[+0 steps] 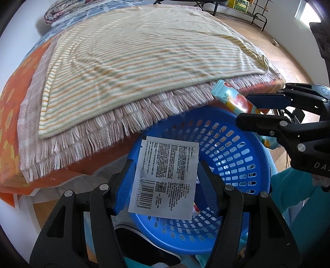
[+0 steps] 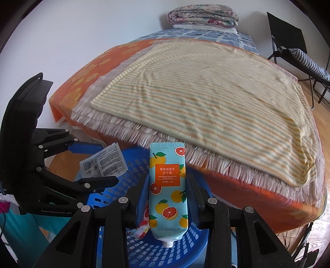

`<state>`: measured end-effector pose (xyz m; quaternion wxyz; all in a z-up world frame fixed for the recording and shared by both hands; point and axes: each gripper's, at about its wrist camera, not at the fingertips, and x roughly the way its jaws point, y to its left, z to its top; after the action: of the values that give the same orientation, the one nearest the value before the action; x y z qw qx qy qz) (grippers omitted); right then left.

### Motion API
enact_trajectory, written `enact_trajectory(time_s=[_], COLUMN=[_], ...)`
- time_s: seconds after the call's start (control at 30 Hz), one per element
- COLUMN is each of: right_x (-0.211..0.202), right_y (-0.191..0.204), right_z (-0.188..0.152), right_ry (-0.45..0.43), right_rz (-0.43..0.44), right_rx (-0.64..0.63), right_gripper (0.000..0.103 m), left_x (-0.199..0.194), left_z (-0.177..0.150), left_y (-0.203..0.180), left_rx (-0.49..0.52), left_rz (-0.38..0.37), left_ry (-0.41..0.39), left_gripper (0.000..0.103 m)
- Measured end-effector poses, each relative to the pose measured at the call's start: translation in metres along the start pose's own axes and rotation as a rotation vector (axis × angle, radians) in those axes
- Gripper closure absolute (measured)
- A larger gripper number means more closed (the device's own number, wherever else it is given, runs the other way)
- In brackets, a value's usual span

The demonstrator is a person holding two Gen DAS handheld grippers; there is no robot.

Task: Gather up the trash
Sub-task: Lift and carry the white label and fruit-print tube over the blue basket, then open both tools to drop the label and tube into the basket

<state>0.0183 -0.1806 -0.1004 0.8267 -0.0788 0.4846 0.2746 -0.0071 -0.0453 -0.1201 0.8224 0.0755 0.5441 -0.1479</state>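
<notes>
- Sunlight is falling across a bed dressed in an orange flowered cover, with a striped yellow cloth lying on top of a fringed pinkish throw whose tassels are hanging over the near edge.
- Folded quilts are sitting at the far end of the bed against the white wall, and a black folding chair is standing on the wood floor to the right.
- Below the bed's edge a blue perforated basket is sitting, open side up.
- The left gripper is hovering over the basket with its blue-padded fingers pressing on a white sachet; the packet is standing flat between them, printed back and barcode facing the camera, its lower part above the basket's opening.
- The right gripper is clamping a light-blue hand cream tube printed with oranges and grapefruit slices; the tube's threaded neck is pointing down toward the basket and the crimped end is pointing up at the fringe.
- From the left wrist view, the same tube is showing at the basket's far rim, pinched by the right gripper.
- Inside the basket a red and white wrapper is lying just beside the tube's lower end.
- Both held items are apart from each other, one over each side of the basket.
</notes>
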Motion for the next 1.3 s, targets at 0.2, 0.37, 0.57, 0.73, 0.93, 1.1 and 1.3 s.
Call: enact_trajectory(time_s=[0.2, 0.37, 0.57, 0.73, 0.93, 1.1, 1.3], right_x=[0.008, 0.010, 0.012, 0.015, 0.017, 0.017, 0.016], right_y=[0.002, 0.002, 0.000, -0.002, -0.004, -0.006, -0.010], right_z=[-0.007, -0.010, -0.010, -0.011, -0.011, -0.009, -0.008], right_ry=[0.026, 0.034, 0.045, 0.057, 0.061, 0.059, 0.053], right_rz=[0.010, 0.011, 0.008, 0.009, 0.010, 0.010, 0.002], right_rx=[0.004, 0.006, 0.014, 0.021, 0.030, 0.039, 0.054], right_gripper=[0.066, 0.066, 0.066, 0.066, 0.066, 0.066, 0.056], left_x=[0.006, 0.008, 0.013, 0.019, 0.021, 0.021, 0.018], left_z=[-0.005, -0.006, -0.004, -0.004, -0.004, -0.004, -0.003], left_y=[-0.004, -0.006, -0.007, -0.009, -0.007, -0.003, -0.001], left_rx=[0.003, 0.008, 0.014, 0.019, 0.007, -0.009, -0.018], left_rz=[-0.011, -0.017, -0.023, -0.021, -0.019, -0.019, -0.022], left_ry=[0.016, 0.020, 0.035, 0.050, 0.051, 0.051, 0.046], left_gripper=[0.039, 0.039, 0.039, 0.039, 0.030, 0.030, 0.030])
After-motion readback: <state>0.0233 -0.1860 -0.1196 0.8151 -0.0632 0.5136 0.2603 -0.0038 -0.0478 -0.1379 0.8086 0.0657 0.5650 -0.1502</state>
